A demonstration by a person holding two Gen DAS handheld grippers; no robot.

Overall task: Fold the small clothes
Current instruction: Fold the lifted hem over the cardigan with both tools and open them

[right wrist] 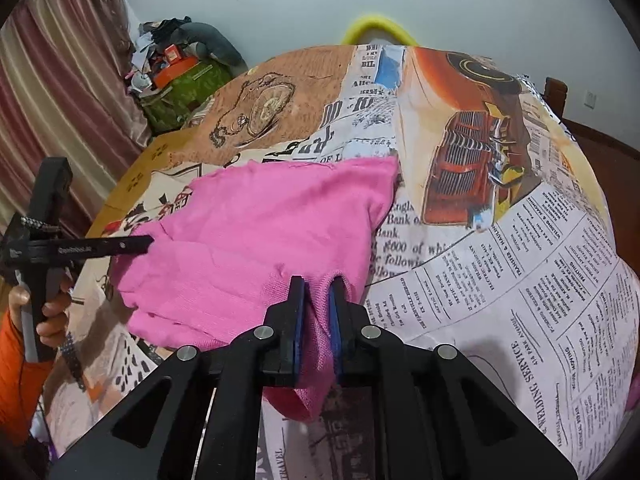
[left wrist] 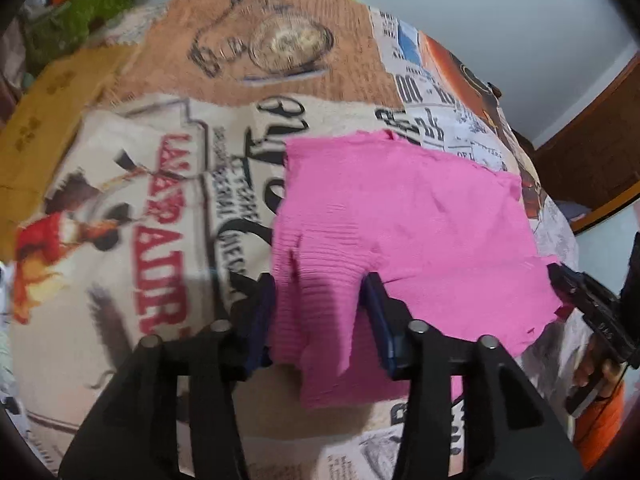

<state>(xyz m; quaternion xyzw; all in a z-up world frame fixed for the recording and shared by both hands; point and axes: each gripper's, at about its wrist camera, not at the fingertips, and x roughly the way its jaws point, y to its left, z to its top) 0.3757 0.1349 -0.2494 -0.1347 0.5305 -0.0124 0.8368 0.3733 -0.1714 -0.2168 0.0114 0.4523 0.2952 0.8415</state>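
Note:
A small pink knit garment (left wrist: 404, 232) lies spread on the table, over a printed newspaper-pattern cloth (left wrist: 160, 200). My left gripper (left wrist: 320, 304) is shut on the garment's near left corner, with pink fabric bunched between its blue pads. My right gripper (right wrist: 318, 312) is shut on the garment's near right corner (right wrist: 320, 360), and fabric hangs below its pads. The garment (right wrist: 260, 232) stretches between the two grippers. The right gripper shows at the right edge of the left wrist view (left wrist: 560, 276). The left gripper shows at the left of the right wrist view (right wrist: 148, 242).
The printed cloth (right wrist: 500, 280) covers a round table. A yellow chair back (right wrist: 378, 28) stands behind the far edge. A cluttered pile with a green bag (right wrist: 180, 92) sits at the back left beside curtains. Dark wooden furniture (left wrist: 600, 140) stands on the right.

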